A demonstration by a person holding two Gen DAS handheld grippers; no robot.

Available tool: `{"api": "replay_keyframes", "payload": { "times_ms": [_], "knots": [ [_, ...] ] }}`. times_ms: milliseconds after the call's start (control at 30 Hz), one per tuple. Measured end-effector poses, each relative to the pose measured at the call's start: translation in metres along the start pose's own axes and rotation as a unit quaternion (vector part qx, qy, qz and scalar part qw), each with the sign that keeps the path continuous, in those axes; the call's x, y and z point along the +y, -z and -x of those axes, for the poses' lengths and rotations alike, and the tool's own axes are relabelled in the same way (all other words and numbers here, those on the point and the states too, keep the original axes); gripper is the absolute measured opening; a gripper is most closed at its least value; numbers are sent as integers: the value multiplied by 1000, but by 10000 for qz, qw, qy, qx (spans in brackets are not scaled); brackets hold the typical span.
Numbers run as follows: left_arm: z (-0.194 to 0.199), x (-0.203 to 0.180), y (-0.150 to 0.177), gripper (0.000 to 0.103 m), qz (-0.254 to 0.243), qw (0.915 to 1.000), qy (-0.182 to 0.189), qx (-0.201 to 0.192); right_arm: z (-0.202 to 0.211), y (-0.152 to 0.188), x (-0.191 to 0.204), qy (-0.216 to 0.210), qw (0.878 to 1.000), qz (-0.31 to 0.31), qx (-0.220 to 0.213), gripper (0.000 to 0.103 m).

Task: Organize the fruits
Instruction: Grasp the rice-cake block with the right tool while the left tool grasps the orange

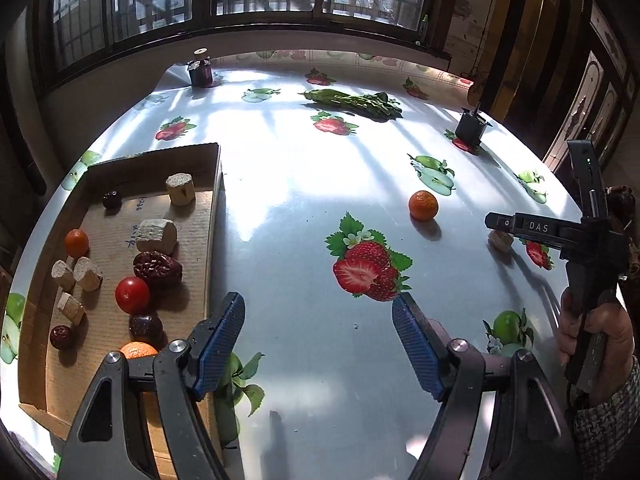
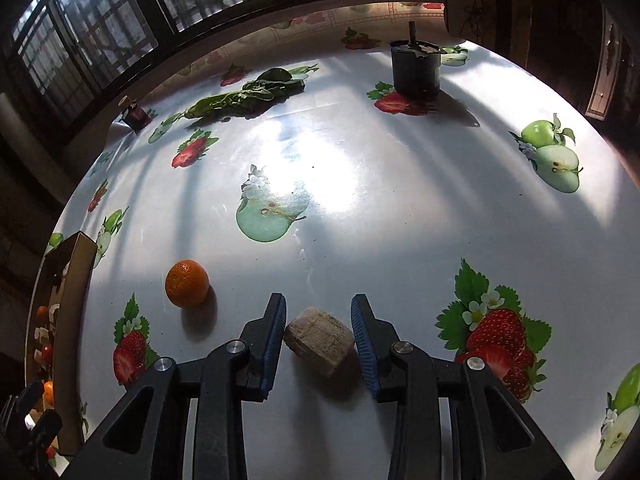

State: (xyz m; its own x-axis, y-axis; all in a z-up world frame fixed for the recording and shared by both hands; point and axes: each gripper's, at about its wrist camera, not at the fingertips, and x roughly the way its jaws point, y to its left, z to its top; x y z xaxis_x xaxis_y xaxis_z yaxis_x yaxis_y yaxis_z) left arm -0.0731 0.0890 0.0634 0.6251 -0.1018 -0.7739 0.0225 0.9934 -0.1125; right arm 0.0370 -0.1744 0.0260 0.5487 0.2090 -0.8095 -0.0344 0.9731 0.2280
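i have the right gripper (image 2: 319, 330) spread apart around the pale tan cut cylinder chunk, fibrous like a cane or root section (image 2: 319, 341). the chunk lies on its side on the glossy fruit-print tablecloth (image 2: 360, 220), between the blue ribbed pads (image 2: 276, 332). the pad at 9 o'clock looks touching or nearly so; the 3 o'clock pad stands just off. nothing clamped yet.

handling, my est.: chunk looks light, stiff, dry, rough-skinned, so pads should bite w/o slip. curved sides may roll on the slick cloth; take hold across the flat cut ends or mid-barrel, squarely.

the small round orange mandarin (image 2: 187, 283) sits at 10 o'clock of the chunk, apart; prob. soft-skinned, grip gently.

left gripper (image 1: 319, 330) hangs wide apart over bare cloth, holding nothing. the brown cardboard tray (image 1: 214, 184) at its 9 o'clock holds sorted pieces.

hard to read: chunk's underside hidden; tray's near corner blocked by the left gripper body; tray in the right view cut off at the edge. contact at the pads cannot be confirmed.
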Motion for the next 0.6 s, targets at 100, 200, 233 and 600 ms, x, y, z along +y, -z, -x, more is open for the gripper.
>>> {"api": "replay_keyframes", "payload": {
  "times_ms": [100, 200, 233, 600],
  "knots": [
    [-13, -16, -17, 75, -112, 9999, -30, -68, 5, 7, 1, -10, 9998, 96, -146, 36],
    [-33, -31, -35, 75, -273, 9995, -82, -105, 9, 15, 4, -105, 9993, 231, -276, 54],
    [-42, -35, -40, 75, -316, 9994, -40, -95, 10, 17, 5, -125, 9991, 285, -301, 63],
    [-108, -84, -66, 75, -730, 9967, 332, -136, 8, 26, 1, -113, 9984, 462, -320, 55]
  ]
}}
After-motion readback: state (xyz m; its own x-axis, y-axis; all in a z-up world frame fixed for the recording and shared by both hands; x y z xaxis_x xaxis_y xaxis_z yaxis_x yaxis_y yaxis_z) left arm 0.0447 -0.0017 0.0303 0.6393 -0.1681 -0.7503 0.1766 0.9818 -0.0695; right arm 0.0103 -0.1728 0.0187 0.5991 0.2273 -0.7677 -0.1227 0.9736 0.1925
